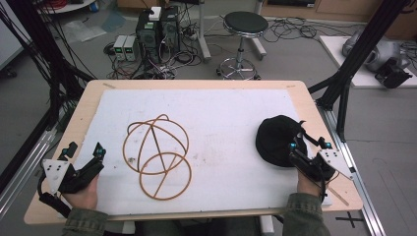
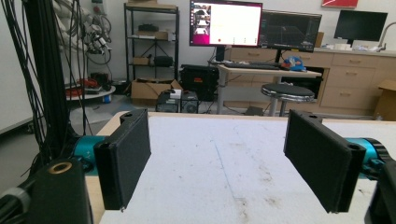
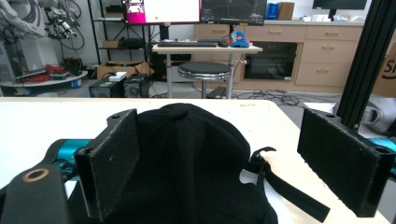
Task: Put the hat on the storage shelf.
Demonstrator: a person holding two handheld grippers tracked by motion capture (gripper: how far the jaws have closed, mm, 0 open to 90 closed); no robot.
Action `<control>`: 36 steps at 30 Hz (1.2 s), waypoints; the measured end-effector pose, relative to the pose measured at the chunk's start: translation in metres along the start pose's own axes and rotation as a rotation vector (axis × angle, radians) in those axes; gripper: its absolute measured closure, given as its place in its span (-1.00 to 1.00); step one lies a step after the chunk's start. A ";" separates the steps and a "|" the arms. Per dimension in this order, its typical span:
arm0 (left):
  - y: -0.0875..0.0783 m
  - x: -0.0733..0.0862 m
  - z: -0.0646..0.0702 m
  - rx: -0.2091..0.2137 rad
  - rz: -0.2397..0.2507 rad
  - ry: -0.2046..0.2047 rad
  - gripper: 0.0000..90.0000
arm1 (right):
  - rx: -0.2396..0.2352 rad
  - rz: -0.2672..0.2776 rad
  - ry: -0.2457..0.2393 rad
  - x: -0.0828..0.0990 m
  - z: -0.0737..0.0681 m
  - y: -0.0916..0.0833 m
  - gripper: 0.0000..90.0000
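Observation:
A black cap point(image 1: 276, 139) lies on the white mat point(image 1: 221, 123) at the right, its strap trailing toward the table's right edge. My right gripper point(image 1: 310, 145) stands open at the cap's near right side; in the right gripper view the cap point(image 3: 187, 163) lies between and just ahead of the wide-apart jaws, with the strap point(image 3: 285, 186) running right. A brown wire frame point(image 1: 156, 155) of crossed hoops rests on the mat left of centre. My left gripper point(image 1: 86, 151) is open near the mat's front left, left of the frame, with bare mat point(image 2: 219, 177) between its jaws.
The wooden table point(image 1: 83, 105) carries the mat. A black metal post point(image 1: 344, 83) rises by the table's right edge. Behind the table on the floor are a round stool point(image 1: 244, 29), computer boxes point(image 1: 156, 29) and loose cables.

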State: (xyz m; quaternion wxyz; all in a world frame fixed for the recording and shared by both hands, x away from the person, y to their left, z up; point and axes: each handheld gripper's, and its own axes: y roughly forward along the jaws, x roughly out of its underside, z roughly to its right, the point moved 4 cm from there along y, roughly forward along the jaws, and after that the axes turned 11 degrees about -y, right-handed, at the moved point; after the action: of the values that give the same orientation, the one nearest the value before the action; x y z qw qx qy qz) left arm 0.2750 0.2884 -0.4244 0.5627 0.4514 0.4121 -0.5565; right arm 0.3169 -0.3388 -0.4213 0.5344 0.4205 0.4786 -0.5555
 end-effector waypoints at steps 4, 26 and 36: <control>0.000 0.000 0.001 0.006 -0.002 0.001 -0.49 | 0.003 0.011 0.015 0.000 0.001 0.000 -0.72; 0.001 0.001 0.000 0.002 -0.007 0.001 -0.49 | 0.015 0.034 0.034 -0.002 0.003 -0.004 -0.72; 0.001 0.001 0.000 0.006 -0.011 0.000 -0.48 | 0.006 0.025 0.033 -0.001 0.002 -0.003 -0.72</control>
State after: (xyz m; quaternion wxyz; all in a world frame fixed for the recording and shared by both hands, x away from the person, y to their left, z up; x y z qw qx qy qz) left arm 0.2759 0.2884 -0.4255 0.5584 0.4509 0.4130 -0.5606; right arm 0.3143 -0.3406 -0.4195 0.5321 0.4369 0.4803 -0.5433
